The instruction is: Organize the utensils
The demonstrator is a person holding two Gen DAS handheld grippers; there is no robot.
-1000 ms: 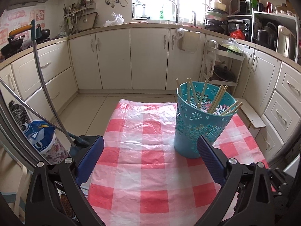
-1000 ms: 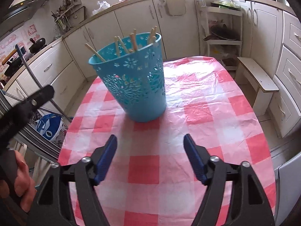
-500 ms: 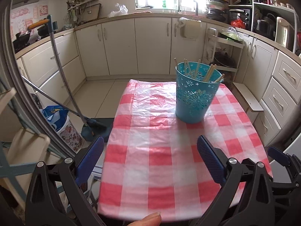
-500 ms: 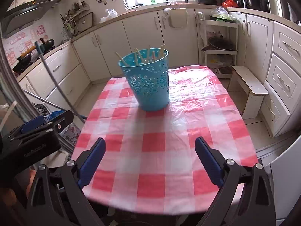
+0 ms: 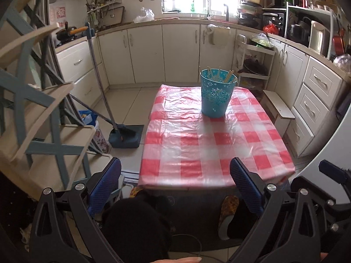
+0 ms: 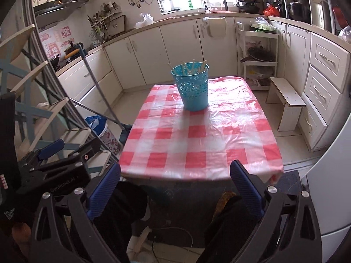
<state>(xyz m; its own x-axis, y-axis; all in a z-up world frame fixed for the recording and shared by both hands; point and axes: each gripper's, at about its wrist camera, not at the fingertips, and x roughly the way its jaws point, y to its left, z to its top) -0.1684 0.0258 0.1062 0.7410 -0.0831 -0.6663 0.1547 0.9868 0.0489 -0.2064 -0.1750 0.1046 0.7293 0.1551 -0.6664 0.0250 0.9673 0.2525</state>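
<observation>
Tongs are standing wide apart on both sides: the left tongs (image 5: pixel 175 186) are gaping with nothing between the blue pads, and the right tongs (image 6: pixel 175 185) have just been opening to their fullest, likewise empty. Both are hanging off the near edge of the table (image 5: pixel 197 153), well apart from anything to grasp, above the person's dark-clad legs.

Judging from the bare checked cloth, nothing loose is waiting to be sorted — the task looks done or nearly so, and this reads as a retreat. Doing it well is meaning a clean pull away, pads clear of the cloth's hanging edge so it is not dragging and tipping what stands on it.

Farther out, the teal basket (image 5: pixel 217 94) is standing upright toward the table's far end, and the wooden chopsticks (image 5: pixel 228 77) are leaning inside it, tips poking over the rim — how many, I cannot tell.
</observation>
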